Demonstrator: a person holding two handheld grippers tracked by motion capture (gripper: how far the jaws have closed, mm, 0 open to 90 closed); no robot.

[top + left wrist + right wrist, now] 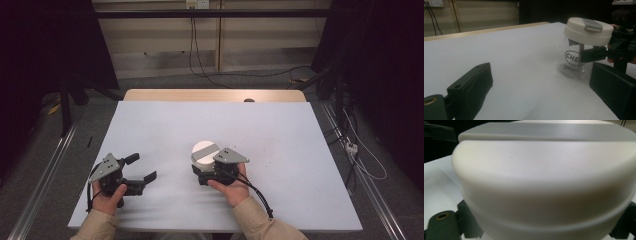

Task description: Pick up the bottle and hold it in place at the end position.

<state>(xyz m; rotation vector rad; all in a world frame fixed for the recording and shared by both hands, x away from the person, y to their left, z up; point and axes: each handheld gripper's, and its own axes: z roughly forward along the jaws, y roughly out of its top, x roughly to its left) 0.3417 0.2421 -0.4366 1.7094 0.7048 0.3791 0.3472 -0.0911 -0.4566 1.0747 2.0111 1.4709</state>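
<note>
On table (150,130): 1 jar (574,62) w/ 1 white lid (205,150), 2 tongs.

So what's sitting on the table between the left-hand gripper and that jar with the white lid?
Nothing: in the high view and the left gripper view, only bare white tabletop lies between the left gripper and the jar.

High view looks forward and down over my table (150,130). My left gripper view faces the jar (576,57) from near; my right gripper view sits tight against its lid (544,182).
</note>
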